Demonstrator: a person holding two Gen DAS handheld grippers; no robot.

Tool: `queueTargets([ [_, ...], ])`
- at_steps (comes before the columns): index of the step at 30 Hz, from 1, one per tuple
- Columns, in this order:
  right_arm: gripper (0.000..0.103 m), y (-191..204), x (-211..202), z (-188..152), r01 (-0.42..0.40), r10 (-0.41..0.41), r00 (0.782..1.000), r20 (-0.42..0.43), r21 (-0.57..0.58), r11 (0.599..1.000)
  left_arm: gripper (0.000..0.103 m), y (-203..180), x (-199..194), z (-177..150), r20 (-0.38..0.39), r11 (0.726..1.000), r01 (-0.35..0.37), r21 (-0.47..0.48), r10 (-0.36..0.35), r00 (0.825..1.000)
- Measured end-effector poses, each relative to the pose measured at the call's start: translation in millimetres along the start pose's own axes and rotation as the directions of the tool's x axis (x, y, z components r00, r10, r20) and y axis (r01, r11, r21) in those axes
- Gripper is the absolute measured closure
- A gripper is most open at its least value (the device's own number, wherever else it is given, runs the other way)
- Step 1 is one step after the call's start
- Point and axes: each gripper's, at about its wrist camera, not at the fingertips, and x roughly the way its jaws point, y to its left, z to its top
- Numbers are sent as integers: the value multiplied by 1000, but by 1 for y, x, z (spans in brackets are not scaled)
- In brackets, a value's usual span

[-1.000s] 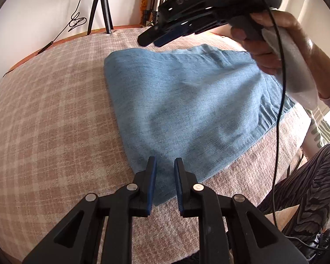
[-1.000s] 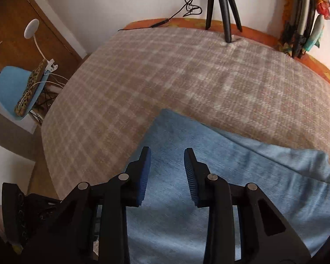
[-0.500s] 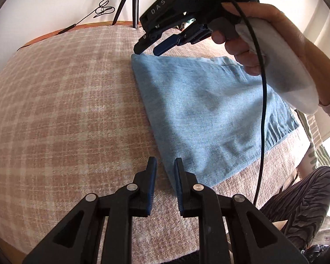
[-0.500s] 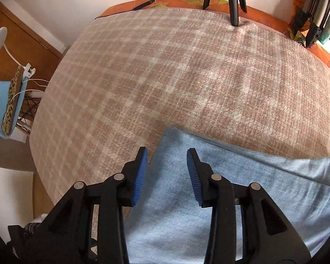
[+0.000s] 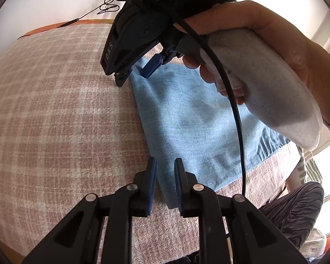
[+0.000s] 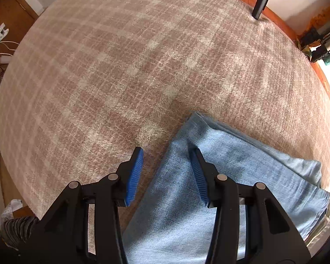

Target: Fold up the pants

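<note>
The folded light-blue pants [image 6: 220, 187] are spread on the checked blanket [image 6: 121, 66], their folded edge running from near to far. The right gripper [image 6: 167, 171], whose jaws have just been opening, is held straight down over the far corner of that edge, one finger either side, nothing pinched yet. The left gripper [image 5: 164, 182] is held nearly closed and empty over the near corner.
</note>
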Motion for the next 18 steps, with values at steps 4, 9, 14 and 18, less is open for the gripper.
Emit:
queueTargets([
  [4, 56, 7, 1, 0, 20, -20, 1000, -12, -24, 1000, 89, -1, 17, -2, -69, 1000, -12, -16, 11, 998],
  [9, 56, 16, 4, -3, 23, -23, 1000, -11, -19, 1000, 60, 0, 23, -5, -58, 998, 30, -61, -34, 998],
  [14, 56, 11, 0, -4, 2, -3, 1000, -8, -31, 1000, 25, -41, 33, -16, -54, 993, -38, 113, 45, 998],
  [18, 56, -2, 2, -1, -16, 16, 1000, -12, -22, 1000, 24, -49, 38, -16, -37, 991, -65, 113, 69, 997],
])
